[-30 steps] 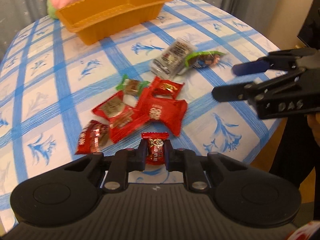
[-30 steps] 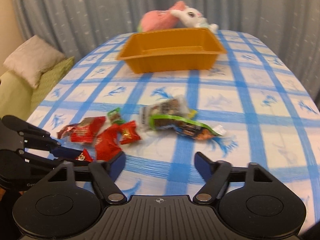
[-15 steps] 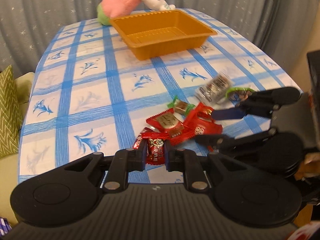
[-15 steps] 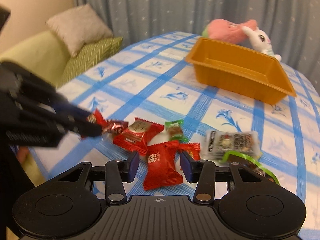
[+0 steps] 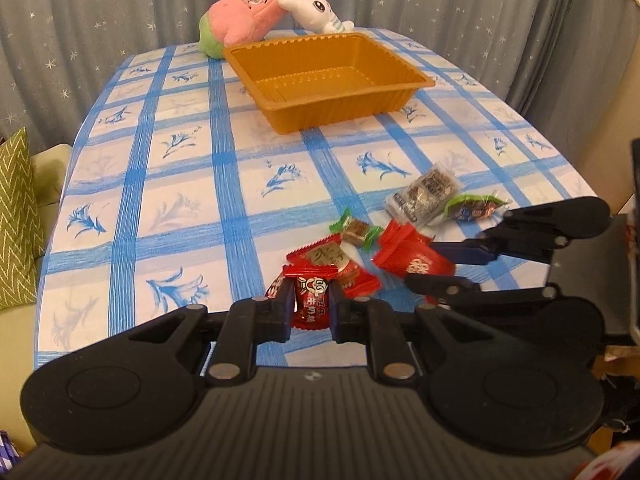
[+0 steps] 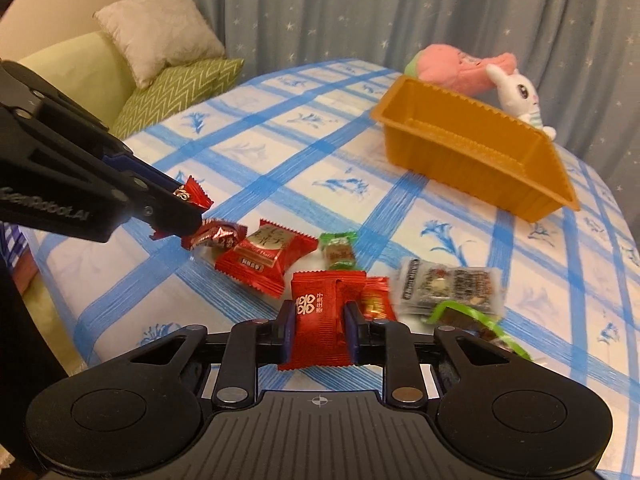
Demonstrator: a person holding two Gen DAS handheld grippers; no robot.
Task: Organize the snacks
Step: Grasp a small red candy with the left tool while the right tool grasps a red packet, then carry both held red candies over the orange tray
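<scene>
My left gripper (image 5: 311, 304) is shut on a small red candy (image 5: 311, 300) and holds it above the table's near edge; it also shows in the right wrist view (image 6: 188, 210). My right gripper (image 6: 318, 322) is shut on a red snack packet (image 6: 322, 320), also seen in the left wrist view (image 5: 416, 264). Several snacks lie in a loose pile: a red packet (image 6: 266, 258), a green-wrapped candy (image 6: 339, 252), a clear bar packet (image 6: 452, 286) and a green-edged packet (image 5: 474, 208). The empty orange tray (image 5: 332, 80) stands farther back.
A pink plush (image 5: 244, 16) and a white bunny plush (image 5: 316, 10) lie behind the tray by the grey curtain. A sofa with a green cushion (image 6: 176, 92) and a beige pillow (image 6: 156, 32) stands left of the table. The blue-checked tablecloth (image 5: 168, 184) covers the table.
My right gripper has closed on the red snack packet and lifted it slightly. My left gripper has kept its candy and pulled back and up, so the tray is now in fuller view.
</scene>
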